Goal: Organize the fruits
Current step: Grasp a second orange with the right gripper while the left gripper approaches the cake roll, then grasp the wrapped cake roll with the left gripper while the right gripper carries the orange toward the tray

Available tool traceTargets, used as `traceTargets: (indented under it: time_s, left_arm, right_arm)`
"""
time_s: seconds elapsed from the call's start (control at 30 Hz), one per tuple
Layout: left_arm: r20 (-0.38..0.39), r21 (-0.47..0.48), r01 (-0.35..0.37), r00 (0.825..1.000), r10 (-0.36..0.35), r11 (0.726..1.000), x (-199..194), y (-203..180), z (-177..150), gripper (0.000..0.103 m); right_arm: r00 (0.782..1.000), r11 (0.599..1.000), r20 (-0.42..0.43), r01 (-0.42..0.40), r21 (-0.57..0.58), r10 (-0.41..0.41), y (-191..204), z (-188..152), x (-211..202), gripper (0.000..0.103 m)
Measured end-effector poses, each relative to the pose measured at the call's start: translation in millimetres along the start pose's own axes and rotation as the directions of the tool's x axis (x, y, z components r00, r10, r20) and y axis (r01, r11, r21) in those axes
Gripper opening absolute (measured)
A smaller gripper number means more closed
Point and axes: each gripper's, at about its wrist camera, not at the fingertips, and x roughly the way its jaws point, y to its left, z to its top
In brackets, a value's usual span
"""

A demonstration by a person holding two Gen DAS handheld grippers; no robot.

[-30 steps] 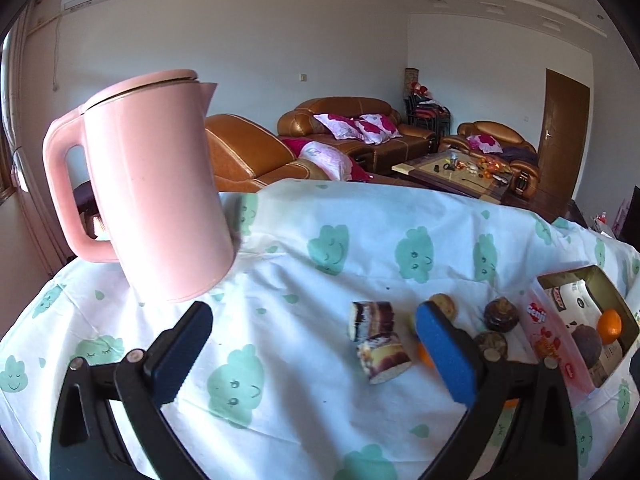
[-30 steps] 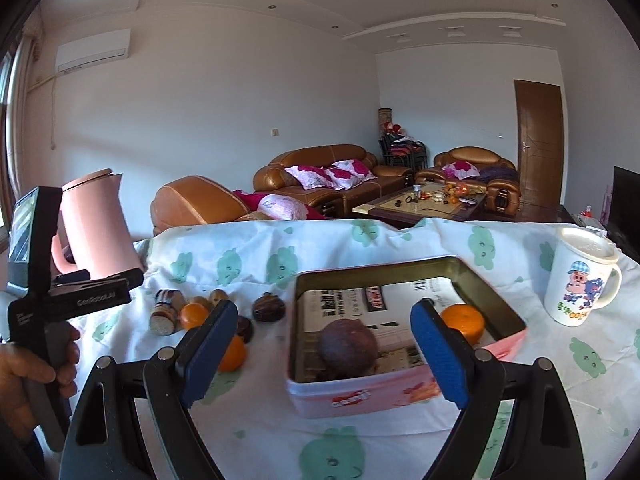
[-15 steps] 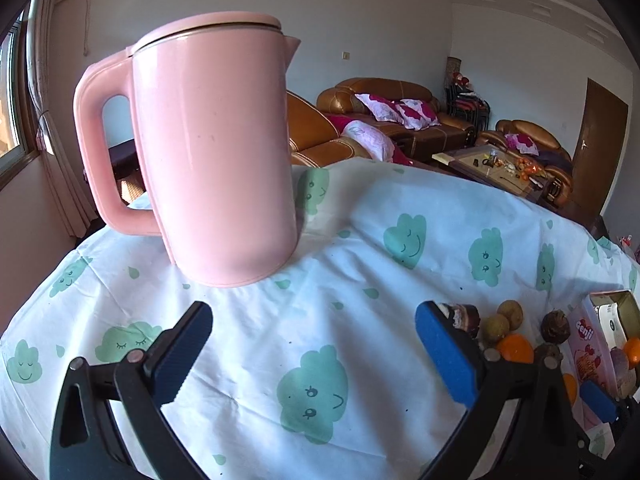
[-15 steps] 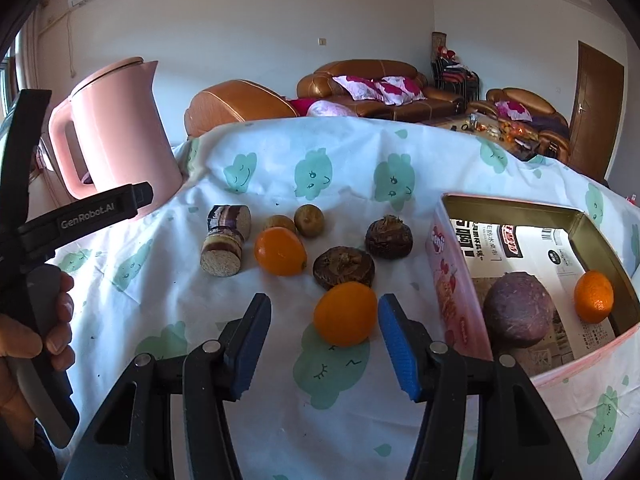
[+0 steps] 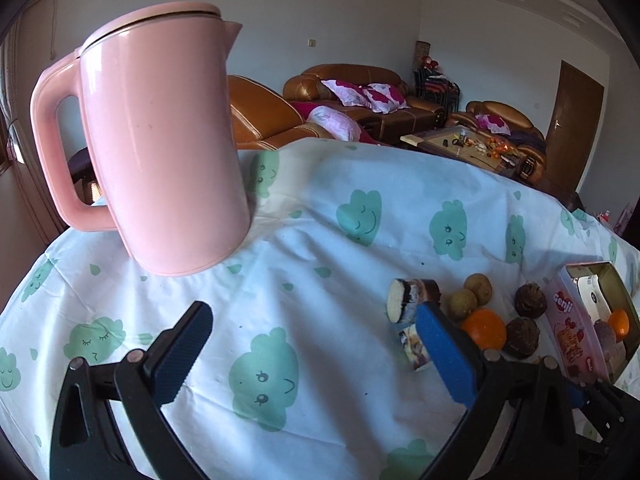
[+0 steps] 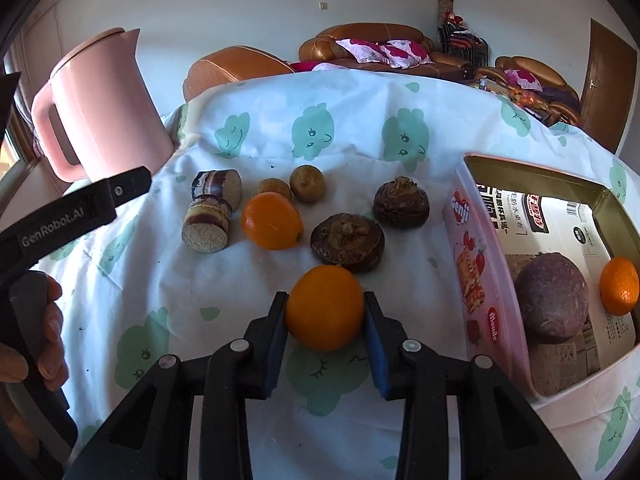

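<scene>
Orange is what we see first: a near orange [image 6: 325,307] sits between the blue pads of our right gripper [image 6: 325,318], whose jaws are closing, both pads already against the fruit's sides. It rests on the white tablecloth [image 6: 352,128] printed with green clouds.

From that fruit, a dark brown round fruit [image 6: 347,242] lies just beyond at twelve o'clock, touching or nearly so. A second brown fruit [image 6: 401,203] sits at one o'clock, a second orange [image 6: 272,221] at eleven o'clock, and two small tan fruits [image 6: 307,183] farther off behind it. Two cut sugarcane pieces [image 6: 208,224] lie at ten o'clock, one just behind the other.

At three o'clock stands the pink tin [image 6: 474,280], open, lined with printed paper. Inside it we see a purple round fruit [image 6: 551,297] and a small orange [image 6: 619,286] just beside each other.

Our left gripper [image 5: 316,354] hangs wide open above bare cloth, nothing between its fingers [image 5: 182,350]. In its view the pink kettle [image 5: 168,148] stands upright at eleven o'clock, and the fruit cluster and tin lie off at three o'clock. In the right wrist view, a hand [image 6: 44,344] grips the left tool's handle at nine o'clock.

Brown leather sofas [image 6: 376,46] with pink cushions fill the room behind the table.
</scene>
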Motion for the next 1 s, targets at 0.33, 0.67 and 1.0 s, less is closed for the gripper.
traceTargets:
  time_s: [0.33,0.67,1.0]
  left_arm:
    - [-0.073,0.059,0.121,0.991,-0.116,0.991,22.2,-36.2,-5.9,0.079]
    - [-0.166,0.065,0.186,0.971,-0.173,0.980,39.3,-47.5,-9.1,0.039]
    - [0.075,0.053,0.127,0.989,-0.131,0.991,-9.5,-34.4,-11.1,0.037]
  right_arm:
    - [0.963,0.999,0.268,0.021,-0.040,-0.009,-2.1,-4.4,-66.7,0.038]
    - [0.966,1.000,0.259,-0.017,0.000,0.016,-12.5,-2.0,-67.4,0.038]
    - [0.947,1.000,0.322,0.014,0.009,-0.016,-21.2,-3.4,-78.6,0.038]
